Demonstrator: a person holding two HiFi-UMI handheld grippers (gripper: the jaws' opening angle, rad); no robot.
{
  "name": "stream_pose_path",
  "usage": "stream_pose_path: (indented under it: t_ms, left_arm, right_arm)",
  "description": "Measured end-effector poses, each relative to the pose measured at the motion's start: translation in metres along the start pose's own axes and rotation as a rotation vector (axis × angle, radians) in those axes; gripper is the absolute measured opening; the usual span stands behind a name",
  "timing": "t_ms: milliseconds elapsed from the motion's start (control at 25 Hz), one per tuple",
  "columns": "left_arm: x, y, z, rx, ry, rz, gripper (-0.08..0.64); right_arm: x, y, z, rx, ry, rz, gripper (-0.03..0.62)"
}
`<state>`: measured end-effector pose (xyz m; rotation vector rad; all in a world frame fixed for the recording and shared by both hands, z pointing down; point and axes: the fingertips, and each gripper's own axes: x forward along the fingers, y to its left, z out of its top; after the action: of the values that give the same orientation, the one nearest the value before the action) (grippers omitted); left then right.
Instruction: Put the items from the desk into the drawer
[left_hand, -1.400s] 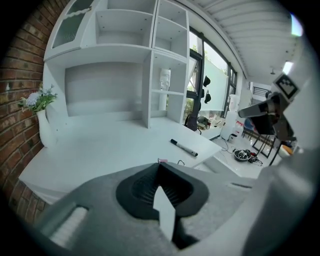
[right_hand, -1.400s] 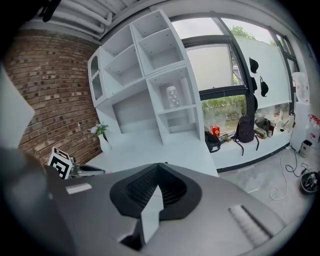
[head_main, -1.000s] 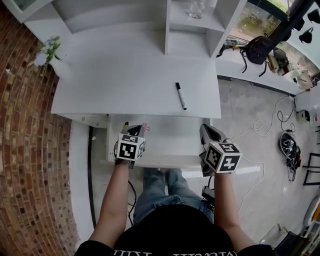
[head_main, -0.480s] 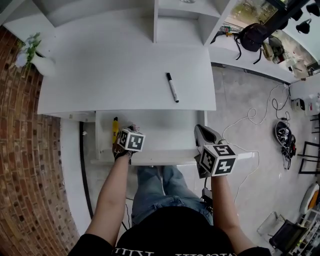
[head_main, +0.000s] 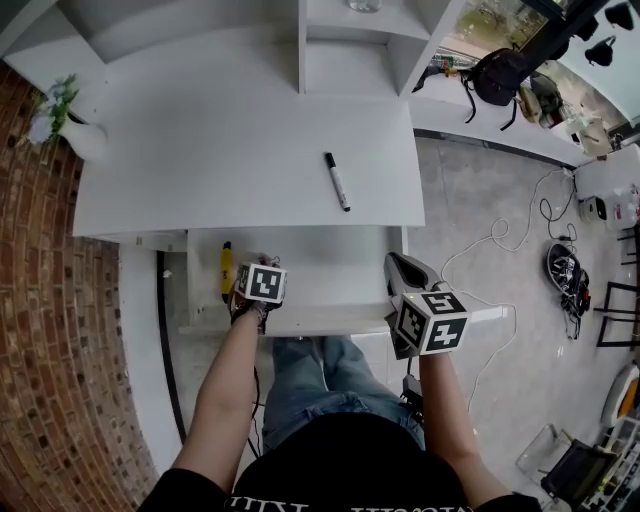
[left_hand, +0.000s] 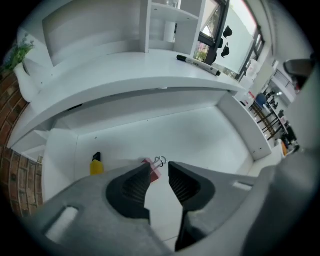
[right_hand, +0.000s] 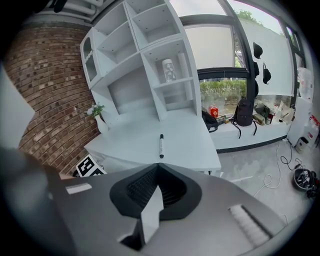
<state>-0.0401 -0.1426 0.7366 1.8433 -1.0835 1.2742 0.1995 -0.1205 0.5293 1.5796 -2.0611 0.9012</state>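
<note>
The white drawer (head_main: 330, 272) stands pulled out under the desk (head_main: 220, 160). My left gripper (head_main: 258, 268) points steeply down into its left half. Its jaws (left_hand: 159, 168) have just been opening and stand a little apart. A pink binder clip (left_hand: 154, 171) lies on the drawer floor (left_hand: 200, 145) at their tips, no longer pinched. A yellow marker-like item (head_main: 226, 268) (left_hand: 95, 165) lies at the drawer's left wall. A black-and-white marker (head_main: 337, 181) (right_hand: 161, 145) remains on the desk. My right gripper (head_main: 395, 262) (right_hand: 157, 169) hovers shut and empty over the drawer's right front corner.
A white vase with a plant (head_main: 62, 118) stands at the desk's left end by the brick wall. Shelf cubbies (head_main: 350, 40) rise at the back, one holding a glass (right_hand: 168, 70). A black backpack (head_main: 497, 75) and floor cables (head_main: 500, 235) lie to the right. My legs are under the drawer front.
My left gripper has sunk into the drawer with the pink clip, and its jaws have parted off the clip. The right gripper has stayed in place.
</note>
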Motion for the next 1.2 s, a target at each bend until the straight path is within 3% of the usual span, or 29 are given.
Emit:
stream_pose_path:
  t_ms: [120, 240, 400, 760, 960, 1200]
  left_arm:
    - [-0.013, 0.006, 0.001, -0.047, -0.021, 0.016, 0.134]
    - [-0.032, 0.000, 0.016, -0.115, -0.112, -0.027, 0.138]
    - [-0.067, 0.006, 0.037, -0.181, -0.226, -0.013, 0.142]
    - [-0.165, 0.025, 0.093, -0.208, -0.513, 0.068, 0.149]
    - [-0.241, 0.023, 0.125, -0.258, -0.759, 0.061, 0.149]
    - [-0.318, 0.018, 0.149, -0.228, -0.937, 0.140, 0.150]
  right_arm:
    - [-0.005, -0.001, 0.007, 0.002, -0.018, 0.006, 0.008]
    - [-0.010, 0.000, 0.016, 0.009, -0.048, 0.017, 0.008]
    - [-0.017, 0.001, 0.033, 0.008, -0.094, 0.033, 0.008]
    - [-0.049, -0.009, 0.085, -0.026, -0.226, 0.041, 0.008]
    - [-0.076, -0.010, 0.117, -0.120, -0.319, 0.059, 0.008]
    - [-0.108, -0.007, 0.147, -0.199, -0.413, 0.088, 0.008]
